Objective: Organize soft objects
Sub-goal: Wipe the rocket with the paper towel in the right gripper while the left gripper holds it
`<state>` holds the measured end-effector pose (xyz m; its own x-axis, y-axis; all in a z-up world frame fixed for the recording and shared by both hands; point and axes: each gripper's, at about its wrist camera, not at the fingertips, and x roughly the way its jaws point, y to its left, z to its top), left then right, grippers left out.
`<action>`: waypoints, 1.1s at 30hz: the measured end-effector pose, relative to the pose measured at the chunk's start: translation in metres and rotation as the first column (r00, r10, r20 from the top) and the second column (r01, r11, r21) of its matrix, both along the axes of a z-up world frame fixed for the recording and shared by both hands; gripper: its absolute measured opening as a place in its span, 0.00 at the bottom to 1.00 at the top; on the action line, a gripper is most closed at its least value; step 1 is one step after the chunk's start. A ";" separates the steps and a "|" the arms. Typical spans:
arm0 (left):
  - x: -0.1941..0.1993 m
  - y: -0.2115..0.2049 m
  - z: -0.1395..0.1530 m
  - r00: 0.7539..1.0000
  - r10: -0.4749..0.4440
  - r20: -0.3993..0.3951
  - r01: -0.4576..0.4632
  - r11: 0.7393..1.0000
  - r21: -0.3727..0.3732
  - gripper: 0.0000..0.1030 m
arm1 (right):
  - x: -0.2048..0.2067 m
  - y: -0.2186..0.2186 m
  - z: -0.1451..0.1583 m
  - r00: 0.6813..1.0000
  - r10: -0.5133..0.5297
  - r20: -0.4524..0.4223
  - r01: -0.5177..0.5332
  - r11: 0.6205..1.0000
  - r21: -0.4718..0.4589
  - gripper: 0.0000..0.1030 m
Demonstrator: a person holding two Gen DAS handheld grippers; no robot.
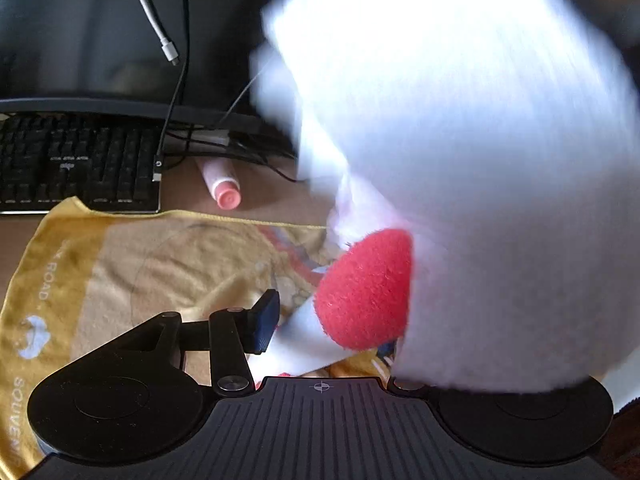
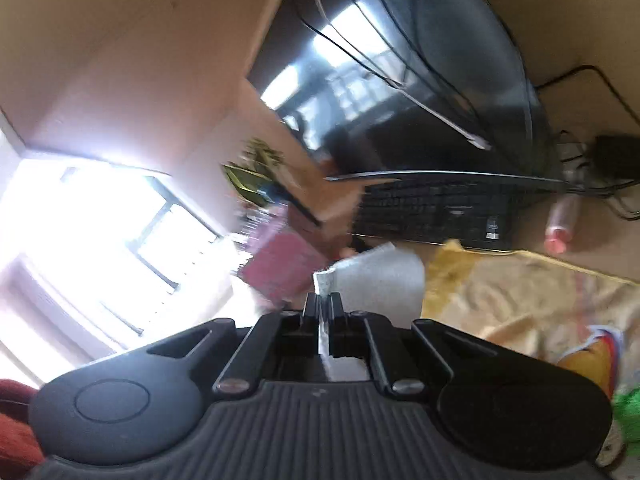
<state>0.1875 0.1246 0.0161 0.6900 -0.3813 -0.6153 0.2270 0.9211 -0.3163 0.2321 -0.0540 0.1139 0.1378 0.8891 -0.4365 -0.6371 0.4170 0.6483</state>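
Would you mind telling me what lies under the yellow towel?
The yellow towel lies spread on the brown desk, whose surface shows past its edges. Whatever may sit beneath the towel itself is covered and cannot be seen.

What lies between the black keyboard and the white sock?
A pink-capped tube lies on the desk between keyboard and white sock, in the left wrist view.

A: What do my grippers look like?
B: My left gripper [image 1: 320,332] is matte black, with a ribbed base, round side discs, silver screws, a small crosshair mark and blue-padded fingers [image 1: 265,320].
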 end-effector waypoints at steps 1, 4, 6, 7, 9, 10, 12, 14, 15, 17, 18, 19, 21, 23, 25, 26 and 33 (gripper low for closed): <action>-0.001 0.000 0.000 1.000 0.003 -0.001 -0.003 1.000 -0.001 0.50 | 0.002 0.001 -0.007 1.000 -0.016 -0.009 0.015 0.999 -0.037 0.05; -0.002 0.000 0.000 1.000 0.009 -0.005 -0.009 1.000 -0.004 0.50 | 0.006 -0.002 -0.026 0.997 -0.071 0.000 0.071 0.989 -0.128 0.05; -0.002 -0.001 0.001 1.000 0.010 -0.009 -0.010 1.000 -0.004 0.50 | 0.012 -0.008 -0.036 0.995 -0.104 -0.003 0.102 0.982 -0.156 0.05; -0.003 -0.001 0.001 1.000 0.009 -0.010 -0.009 1.000 -0.004 0.50 | 0.015 -0.011 -0.040 0.993 -0.121 -0.007 0.118 0.979 -0.167 0.05; -0.003 -0.002 0.001 1.000 0.008 -0.013 -0.008 1.000 -0.002 0.50 | 0.020 -0.014 -0.049 0.990 -0.139 -0.004 0.136 0.972 -0.191 0.05; -0.003 -0.002 0.000 1.000 0.008 -0.015 -0.008 1.000 0.000 0.50 | 0.022 -0.014 -0.054 0.989 -0.145 -0.001 0.141 0.968 -0.206 0.05; -0.007 -0.002 0.001 1.000 0.009 -0.020 -0.009 1.000 0.006 0.51 | 0.026 -0.012 -0.065 0.988 -0.155 -0.008 0.149 0.960 -0.237 0.05; -0.005 0.002 -0.002 0.999 0.014 -0.029 -0.014 1.000 0.012 0.52 | 0.029 -0.010 -0.076 0.986 -0.164 -0.018 0.154 0.951 -0.267 0.05; -0.001 0.011 -0.007 0.999 0.020 -0.035 -0.019 1.000 0.016 0.53 | 0.030 -0.008 -0.081 0.986 -0.167 -0.015 0.156 0.946 -0.283 0.05; -0.004 0.019 -0.010 0.998 0.028 -0.047 -0.027 1.000 0.015 0.56 | 0.030 -0.003 -0.088 0.986 -0.165 0.014 0.161 0.930 -0.330 0.05; -0.008 0.028 -0.011 0.998 0.033 -0.053 -0.032 0.999 0.009 0.58 | 0.030 0.000 -0.092 0.986 -0.163 0.025 0.161 0.923 -0.349 0.05; -0.012 0.035 -0.014 0.997 0.041 -0.062 -0.041 0.999 0.004 0.60 | 0.031 0.003 -0.096 0.987 -0.158 0.033 0.159 0.917 -0.366 0.05; -0.021 0.048 -0.019 0.995 0.057 -0.080 -0.058 0.998 -0.006 0.66 | 0.031 0.010 -0.104 0.986 -0.153 0.064 0.166 0.895 -0.415 0.05; -0.027 0.057 -0.022 0.993 0.079 -0.091 -0.081 0.997 -0.018 0.69 | 0.030 0.019 -0.111 0.985 -0.140 0.098 0.170 0.870 -0.463 0.05; -0.033 0.066 -0.025 0.989 0.105 -0.100 -0.108 0.994 -0.023 0.70 | 0.029 0.027 -0.119 0.986 -0.121 0.118 0.164 0.844 -0.510 0.05; -0.035 0.070 -0.026 0.988 0.117 -0.102 -0.120 0.993 -0.023 0.70 | 0.029 0.031 -0.123 0.987 -0.113 0.118 0.158 0.836 -0.525 0.05; -0.048 0.097 -0.028 0.977 0.181 -0.114 -0.187 0.982 -0.040 0.71 | 0.023 0.044 -0.135 0.995 -0.080 0.056 0.097 0.851 -0.516 0.38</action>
<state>0.1400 0.2218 -0.0117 0.6810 -0.2863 -0.6740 0.0163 0.9261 -0.3769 0.2551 -0.0100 -0.0214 0.2261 0.5191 -0.8243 -0.5978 0.7420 0.3033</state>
